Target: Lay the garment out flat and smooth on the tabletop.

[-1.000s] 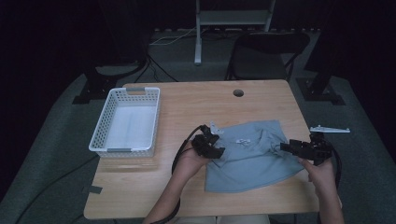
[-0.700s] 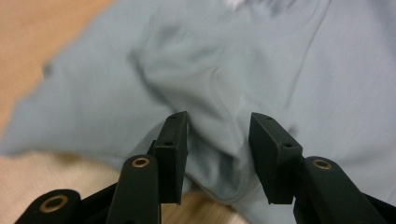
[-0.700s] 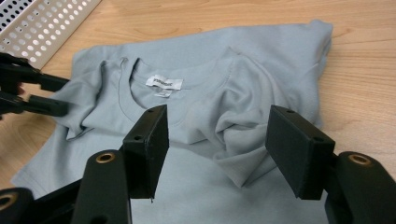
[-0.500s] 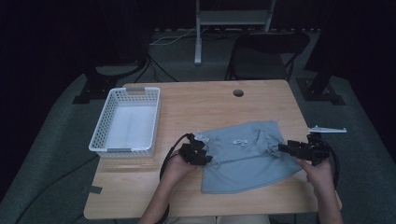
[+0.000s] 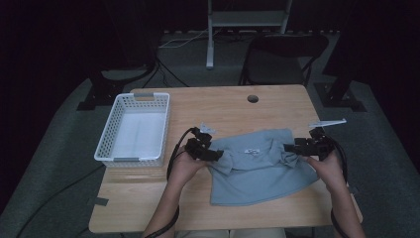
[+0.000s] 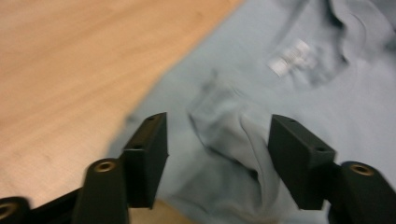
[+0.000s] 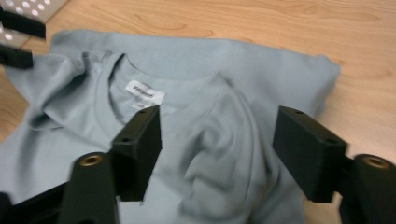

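Note:
A light blue T-shirt (image 5: 257,166) lies spread on the wooden table (image 5: 228,106), its neck label (image 5: 252,151) facing up. My left gripper (image 5: 214,154) hovers open at the shirt's left edge, its jaws apart over a bunched fold of cloth (image 6: 229,126). My right gripper (image 5: 289,147) stands open at the shirt's right side, jaws straddling a raised fold (image 7: 224,135) near the collar and label (image 7: 145,92). Neither gripper holds anything.
A white plastic basket (image 5: 132,130), with nothing in it, stands at the table's left. A round cable hole (image 5: 253,98) sits near the far edge. A small pale object (image 5: 327,122) lies at the right edge. A dark chair (image 5: 282,54) stands beyond the table.
My left gripper moved from the shirt's upper left corner down and back right to the left edge. The shirt's left side now shows a bunched fold. The right gripper barely shifted.

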`<state>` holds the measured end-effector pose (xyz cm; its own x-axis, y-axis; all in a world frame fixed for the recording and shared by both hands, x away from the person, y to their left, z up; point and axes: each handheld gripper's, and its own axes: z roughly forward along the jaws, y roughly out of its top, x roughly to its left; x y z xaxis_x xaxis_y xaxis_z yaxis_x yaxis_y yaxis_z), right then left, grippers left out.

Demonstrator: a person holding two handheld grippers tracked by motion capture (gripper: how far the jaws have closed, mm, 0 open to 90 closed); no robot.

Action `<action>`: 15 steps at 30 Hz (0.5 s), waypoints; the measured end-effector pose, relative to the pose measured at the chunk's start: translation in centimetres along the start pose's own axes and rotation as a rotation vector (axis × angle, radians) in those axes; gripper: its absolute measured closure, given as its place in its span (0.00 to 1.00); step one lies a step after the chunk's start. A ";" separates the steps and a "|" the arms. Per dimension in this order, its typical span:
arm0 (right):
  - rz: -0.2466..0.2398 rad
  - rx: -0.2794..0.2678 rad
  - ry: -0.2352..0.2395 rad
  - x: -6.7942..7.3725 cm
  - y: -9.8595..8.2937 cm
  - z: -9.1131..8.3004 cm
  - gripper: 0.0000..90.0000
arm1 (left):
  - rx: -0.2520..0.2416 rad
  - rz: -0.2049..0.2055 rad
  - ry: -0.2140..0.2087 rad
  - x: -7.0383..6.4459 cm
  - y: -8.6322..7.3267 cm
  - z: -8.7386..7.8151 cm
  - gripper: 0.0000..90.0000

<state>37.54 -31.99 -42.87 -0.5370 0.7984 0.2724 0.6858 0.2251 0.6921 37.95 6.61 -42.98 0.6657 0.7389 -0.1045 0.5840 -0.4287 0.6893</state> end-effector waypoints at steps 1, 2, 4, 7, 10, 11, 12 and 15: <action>-0.012 0.008 0.005 -0.3 0.1 0.5 0.35 | -0.015 -0.021 -0.022 0.2 0.3 0.0 0.43; -0.021 0.018 -0.002 -0.6 0.3 1.0 0.35 | -0.031 -0.035 -0.033 0.3 0.6 0.0 0.43; -0.034 0.032 -0.001 -1.0 0.4 1.7 0.36 | -0.049 -0.045 -0.033 0.4 1.2 0.1 0.43; -0.052 0.054 -0.009 -1.2 0.8 2.4 0.37 | 0.011 -0.037 -0.053 0.3 1.6 1.3 0.43; -0.069 0.078 -0.014 -1.3 1.1 3.1 0.40 | 0.077 -0.014 -0.062 0.0 1.3 2.7 0.43; -0.071 0.090 -0.017 -1.3 1.1 3.3 0.41 | 0.088 -0.016 -0.068 0.0 1.1 3.0 0.43; -0.081 0.101 -0.019 -1.3 1.1 3.4 0.41 | 0.101 -0.013 -0.073 -0.1 1.0 3.3 0.43; -0.100 0.127 -0.024 -1.0 1.1 3.9 0.44 | 0.131 -0.004 -0.067 -0.1 0.5 4.1 0.43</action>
<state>40.69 -30.40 -45.00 -0.5950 0.7810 0.1897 0.6869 0.3717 0.6245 40.04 4.17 -45.55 0.6900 0.7063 -0.1580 0.6396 -0.4928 0.5900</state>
